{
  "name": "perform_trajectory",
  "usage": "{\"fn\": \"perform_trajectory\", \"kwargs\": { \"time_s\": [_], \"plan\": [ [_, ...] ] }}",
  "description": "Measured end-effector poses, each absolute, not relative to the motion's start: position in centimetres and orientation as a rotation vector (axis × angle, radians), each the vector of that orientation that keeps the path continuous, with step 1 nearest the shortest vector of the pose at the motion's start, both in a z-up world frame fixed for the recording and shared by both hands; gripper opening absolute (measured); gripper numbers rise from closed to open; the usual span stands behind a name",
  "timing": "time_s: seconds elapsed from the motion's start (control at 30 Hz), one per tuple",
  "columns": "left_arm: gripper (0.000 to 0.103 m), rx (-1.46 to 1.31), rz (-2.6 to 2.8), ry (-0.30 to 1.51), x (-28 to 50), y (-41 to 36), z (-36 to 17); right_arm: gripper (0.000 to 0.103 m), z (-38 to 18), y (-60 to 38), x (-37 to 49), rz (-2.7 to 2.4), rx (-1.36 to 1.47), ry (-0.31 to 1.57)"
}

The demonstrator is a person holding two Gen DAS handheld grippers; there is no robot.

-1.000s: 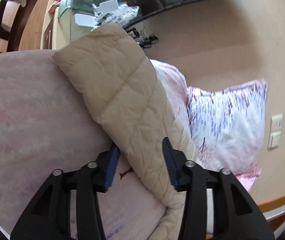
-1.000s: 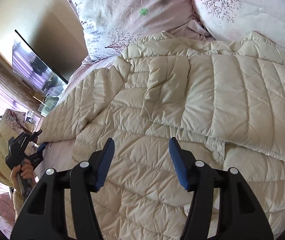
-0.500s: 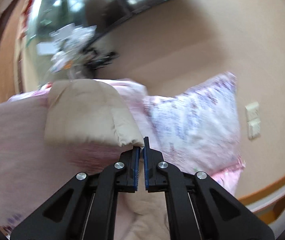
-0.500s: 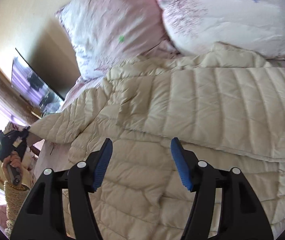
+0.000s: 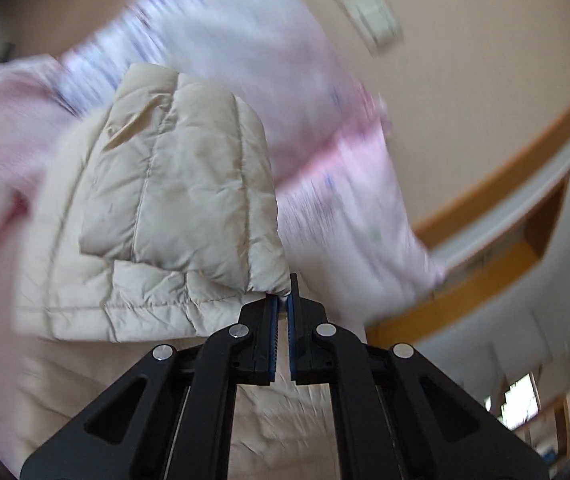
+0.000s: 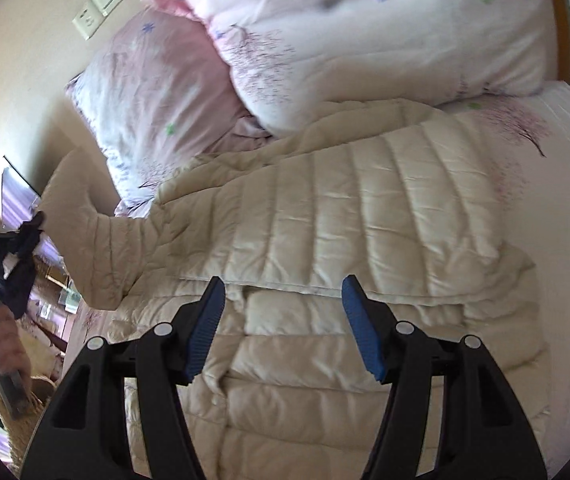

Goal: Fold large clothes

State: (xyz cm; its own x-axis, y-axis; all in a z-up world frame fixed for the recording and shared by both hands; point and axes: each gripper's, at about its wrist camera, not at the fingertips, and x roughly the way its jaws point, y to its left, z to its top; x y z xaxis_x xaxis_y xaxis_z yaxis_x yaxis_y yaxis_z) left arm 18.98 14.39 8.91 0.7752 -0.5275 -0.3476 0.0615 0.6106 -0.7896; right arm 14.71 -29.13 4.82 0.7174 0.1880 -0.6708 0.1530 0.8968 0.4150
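A cream quilted down jacket (image 6: 345, 208) lies spread on the bed. My left gripper (image 5: 281, 304) is shut on the cuff of the jacket's sleeve (image 5: 189, 184) and holds it lifted off the bed. In the right wrist view the left gripper (image 6: 17, 240) shows at the far left, with the raised sleeve (image 6: 93, 240) hanging from it. My right gripper (image 6: 283, 304) is open and empty, hovering above the jacket's body near a horizontal fold.
Two pink and white floral pillows (image 6: 157, 92) (image 6: 385, 28) lie at the head of the bed against a beige wall with a socket plate (image 6: 101, 4). The floral bed sheet (image 6: 565, 208) shows to the right of the jacket. A wooden bed frame (image 5: 517, 152) runs behind.
My left gripper closed on the sleeve cuff and lifted it, swinging toward the pillows. My right gripper stayed open and shifted over the jacket toward the pillows.
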Motion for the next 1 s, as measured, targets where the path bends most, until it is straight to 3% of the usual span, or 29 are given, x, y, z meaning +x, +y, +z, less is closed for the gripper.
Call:
{"fn": "perform_trajectory", "kwargs": {
  "time_s": [0.33,0.37,0.43,0.5,0.67,0.93,1.0],
  "plan": [
    [0.006,-0.648,-0.512,0.935,22.2,3.1,1.5,0.061,3.9,-31.0,13.8,-0.042,0.484,0.783],
    [0.011,-0.637,-0.525,0.952,22.0,2.9,1.3,0.061,4.0,-30.6,13.8,-0.039,0.470,0.783],
    [0.053,-0.620,-0.554,0.962,21.0,3.3,1.6,0.061,4.4,-29.8,14.0,-0.028,0.431,0.776],
    [0.071,-0.598,-0.549,0.901,19.7,4.8,3.0,0.061,4.8,-28.4,14.4,0.002,0.377,0.766],
    [0.072,-0.574,-0.434,0.794,18.1,10.8,4.9,0.061,5.8,-22.2,16.2,0.107,0.156,0.742],
    [0.072,-0.647,-0.251,0.850,18.6,17.4,1.7,0.061,4.4,-12.0,20.1,0.093,-0.265,0.715],
    [0.072,-0.653,-0.245,0.862,18.9,17.5,1.2,0.055,3.9,-11.7,21.3,0.061,-0.266,0.730]
  ]
}}
